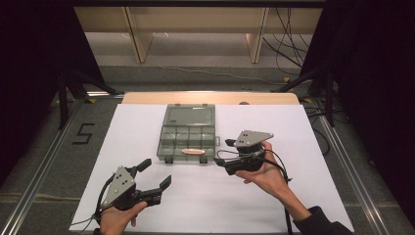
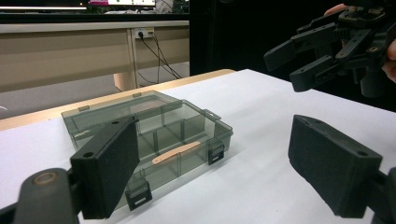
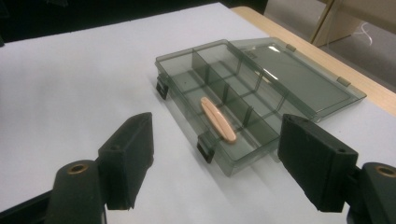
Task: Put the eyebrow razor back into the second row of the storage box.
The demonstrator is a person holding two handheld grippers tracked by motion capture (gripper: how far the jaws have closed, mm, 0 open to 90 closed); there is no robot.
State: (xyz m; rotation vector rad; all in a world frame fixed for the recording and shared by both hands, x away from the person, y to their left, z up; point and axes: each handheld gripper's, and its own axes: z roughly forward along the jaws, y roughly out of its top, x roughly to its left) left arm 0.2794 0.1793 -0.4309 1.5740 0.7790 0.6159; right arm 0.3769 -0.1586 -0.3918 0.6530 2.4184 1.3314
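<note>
person's forearms (image 1: pixel 293 200) cut off below

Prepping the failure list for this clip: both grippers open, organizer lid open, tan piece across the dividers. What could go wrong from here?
1. The tan piece lies on top of the dividers, not down in a cell; a nudge might roll it off.
2. The organizer box is light-looking and unclamped on the white sheet; a one-sided push by the right gripper could slide it.
3. The open lid lies flat behind; the left gripper reaching over could catch it.
</note>
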